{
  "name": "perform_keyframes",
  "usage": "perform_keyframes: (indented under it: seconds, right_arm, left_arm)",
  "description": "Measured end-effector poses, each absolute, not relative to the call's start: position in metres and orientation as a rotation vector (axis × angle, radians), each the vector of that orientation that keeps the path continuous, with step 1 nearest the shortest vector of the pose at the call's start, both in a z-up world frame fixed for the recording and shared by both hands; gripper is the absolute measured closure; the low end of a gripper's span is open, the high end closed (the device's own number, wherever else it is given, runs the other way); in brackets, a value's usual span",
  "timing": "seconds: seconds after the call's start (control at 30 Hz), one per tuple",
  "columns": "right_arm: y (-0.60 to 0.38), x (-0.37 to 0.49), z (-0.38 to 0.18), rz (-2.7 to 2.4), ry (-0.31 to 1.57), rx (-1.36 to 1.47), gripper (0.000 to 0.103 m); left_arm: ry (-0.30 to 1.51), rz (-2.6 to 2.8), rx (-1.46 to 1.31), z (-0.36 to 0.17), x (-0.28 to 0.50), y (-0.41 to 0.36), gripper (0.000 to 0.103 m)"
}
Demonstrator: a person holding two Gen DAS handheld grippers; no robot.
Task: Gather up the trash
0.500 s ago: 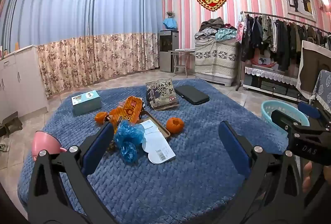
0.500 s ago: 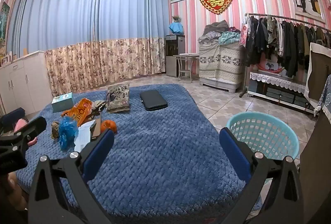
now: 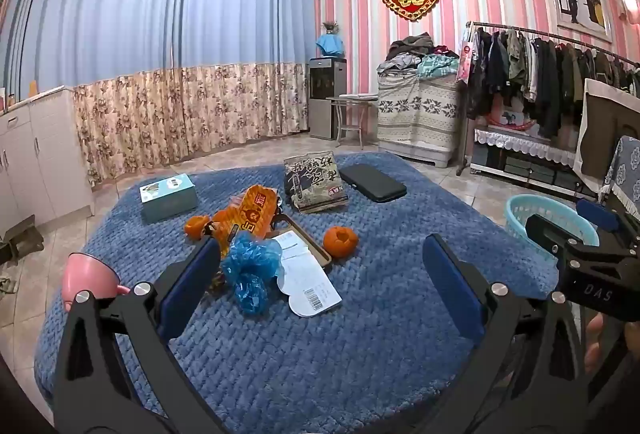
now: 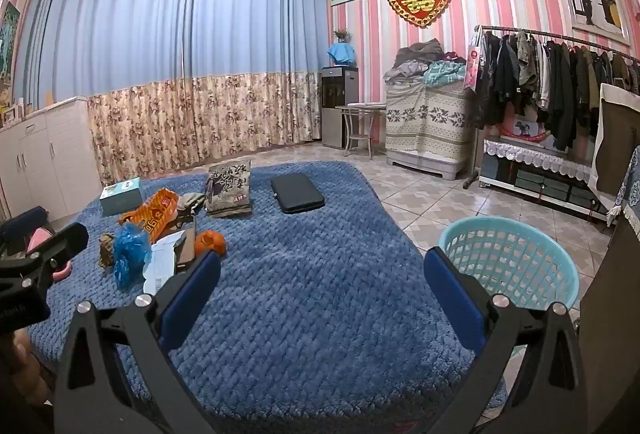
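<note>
Both grippers hang above the blue quilted blanket (image 3: 360, 334) w/ nothing picked up yet: left gripper (image 3: 320, 274) has its jaws spread wide and empty, right gripper (image 4: 322, 274) likewise released, nothing btwn the pads. Trash sits in a loose cluster on the left-centre of the blanket: crumpled blue plastic bag (image 3: 250, 268) nearest the left gripper, white paper slip w/ barcode (image 3: 310, 284) just beside it and partly on a brown tray (image 3: 310, 244), orange snack wrapper (image 3: 250, 211) behind, orange peels (image 3: 340, 240) on either side. Teal box (image 3: 168, 195), dark printed packet (image 3: 314, 181) and black case (image 3: 372, 181) lie further back, prob not trash. Light blue basket (image 4: 508, 262) stands on the tiled floor off the blanket's right edge, near the right gripper, likely the drop point. Judged best first move: left gripper goes for the blue bag, coming down over its bunched top so the pads close on a thick fold, not a thin edge that slips; avoid pinching the blanket pile or dragging the slip along. Flat paper will need an edge lifted off the tray
</note>
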State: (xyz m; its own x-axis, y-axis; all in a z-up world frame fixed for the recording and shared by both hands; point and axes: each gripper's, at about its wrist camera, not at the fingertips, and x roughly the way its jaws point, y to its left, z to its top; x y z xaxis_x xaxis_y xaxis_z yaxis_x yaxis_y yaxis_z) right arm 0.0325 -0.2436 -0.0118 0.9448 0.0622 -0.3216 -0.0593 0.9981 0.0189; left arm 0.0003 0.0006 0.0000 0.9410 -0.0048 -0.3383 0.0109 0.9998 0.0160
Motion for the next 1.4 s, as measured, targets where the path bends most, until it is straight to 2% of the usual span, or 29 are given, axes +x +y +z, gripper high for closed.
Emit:
perform_keyframes:
  seconds: [1.4]
  right_arm:
    - [-0.2439, 0.0329, -0.0124, 0.061, 0.330, 0.002, 0.004]
  left_arm:
    - [0.351, -0.008, 0.012, -0.0001, 0.0005, 0.0009, 0.005]
